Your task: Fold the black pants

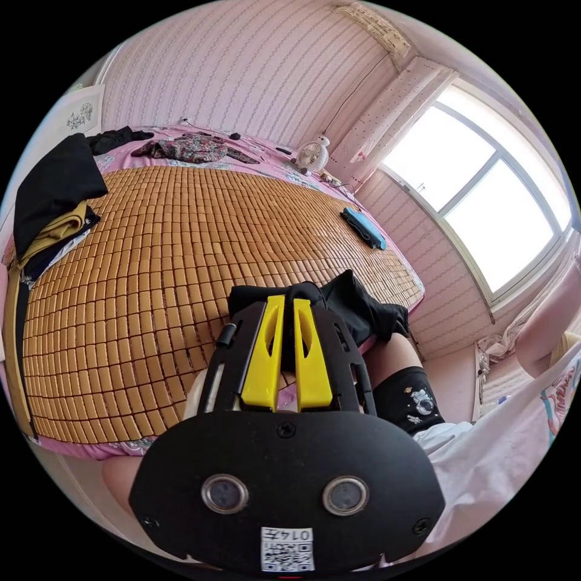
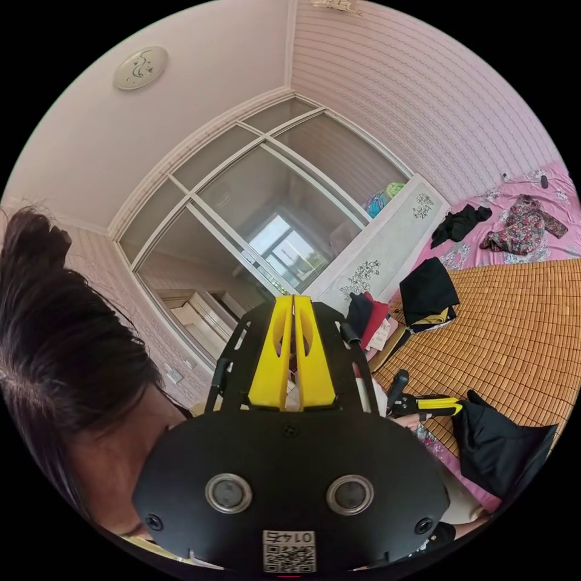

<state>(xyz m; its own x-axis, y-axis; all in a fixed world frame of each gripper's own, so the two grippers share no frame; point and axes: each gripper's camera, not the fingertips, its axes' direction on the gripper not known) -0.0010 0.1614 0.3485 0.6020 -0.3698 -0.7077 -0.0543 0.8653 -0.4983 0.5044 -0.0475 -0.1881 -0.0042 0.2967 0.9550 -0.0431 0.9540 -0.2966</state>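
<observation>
A: Room noted. Walls carried pink striped wallpaper; a bright window with a white frame let in strong daylight, and a pale dotted curtain hung beside it.

B: Furniture?

A: A bed with a pink floral sheet under a woven bamboo mat. A white headboard with a flower motif stood at one end.

B: Overhead?

A: Plain ceiling with a round lamp. A glazed partition ran along one wall.
</observation>
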